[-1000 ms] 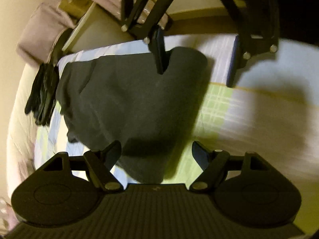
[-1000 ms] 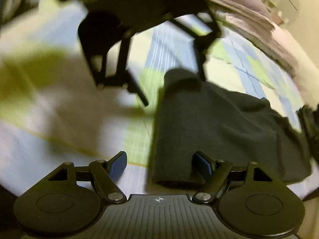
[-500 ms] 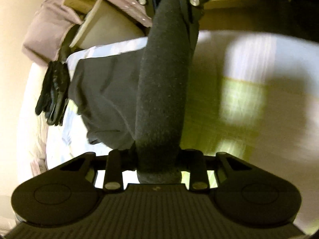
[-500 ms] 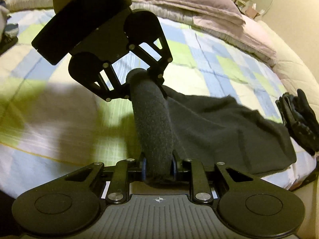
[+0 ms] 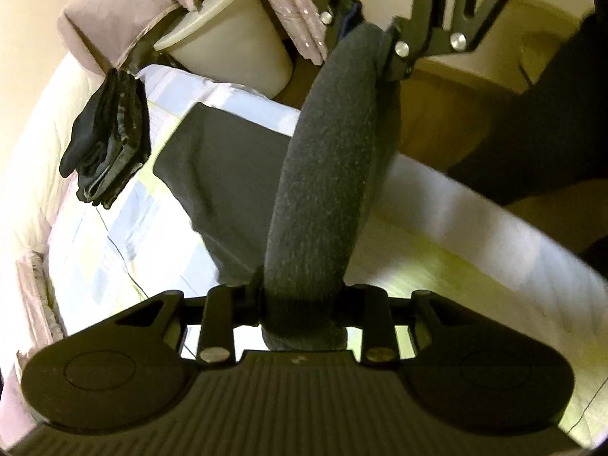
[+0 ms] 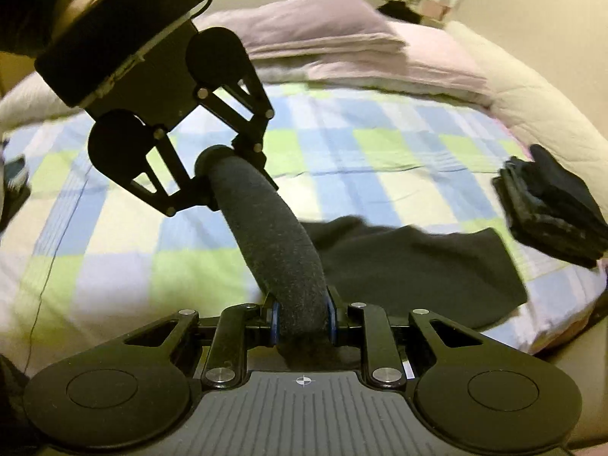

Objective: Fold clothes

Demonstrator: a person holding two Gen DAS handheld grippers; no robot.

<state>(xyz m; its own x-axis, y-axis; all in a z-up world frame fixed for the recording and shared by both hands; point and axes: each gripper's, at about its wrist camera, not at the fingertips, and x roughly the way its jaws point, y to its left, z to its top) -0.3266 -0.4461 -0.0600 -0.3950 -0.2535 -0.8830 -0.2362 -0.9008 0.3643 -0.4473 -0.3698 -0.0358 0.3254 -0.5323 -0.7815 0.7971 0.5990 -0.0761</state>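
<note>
Now, on my left wrist view, the left gripper (image 5: 304, 304) is clenched on the dark garment (image 5: 323, 174), its edge raised over the checked bedsheet (image 5: 114, 258). On the right view, the right gripper (image 6: 302, 323) is clamping that same edge, the rest draped on the bed beside a folded dark pile (image 6: 551, 205).

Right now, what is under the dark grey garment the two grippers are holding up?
Under the dark grey garment, the checked bedsheet shows around its trailing part. Whatever lies beneath that resting part is covered. The left gripper and right gripper pinch its bunched edge.

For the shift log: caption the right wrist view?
Both grippers lift the dark garment's edge off the checked bedspread.
</note>
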